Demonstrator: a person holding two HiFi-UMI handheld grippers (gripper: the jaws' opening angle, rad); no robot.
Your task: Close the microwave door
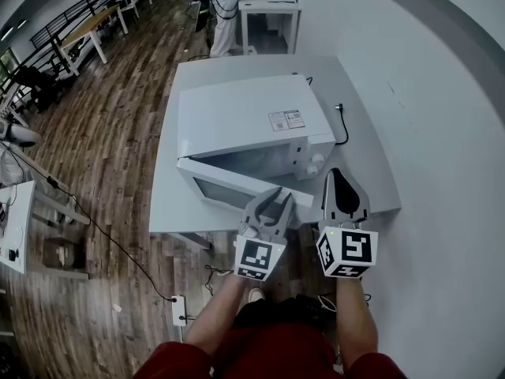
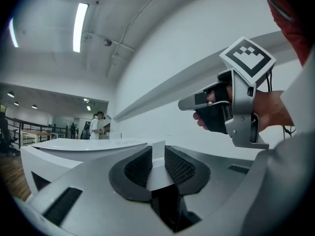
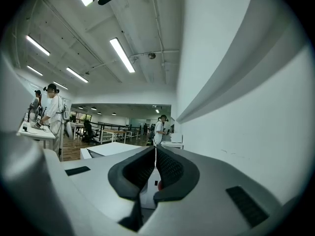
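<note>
In the head view the microwave [image 1: 245,121] sits at the middle of the frame on a pale tabletop [image 1: 363,156]. Its door [image 1: 229,186] stands ajar, angled out toward the lower right, so a dark gap shows between it and the body. The left tongs [image 1: 274,201] are just at the door's outer face near its free end, and the right tongs [image 1: 339,177] are beside them to the right, below the knob panel. Only this view shows the door's angle, the black cable [image 1: 344,126] at the upper right of the tabletop, and the wooden floor [image 1: 118,133] along the left.

The left gripper view looks level instead. There the left tongs are spread, with a white part of the microwave in the gap between the pads. Whether the pads touch it cannot be told. The same view shows, at upper right, the person's hand [image 2: 268,109] gripping the other tool, which the right gripper view never shows.

In the right gripper view the right tongs are pressed together at the tips and hold nothing. That view also shows ceiling lights [image 3: 123,55] across the top and two people [image 3: 51,107] at a bench at the left edge.
</note>
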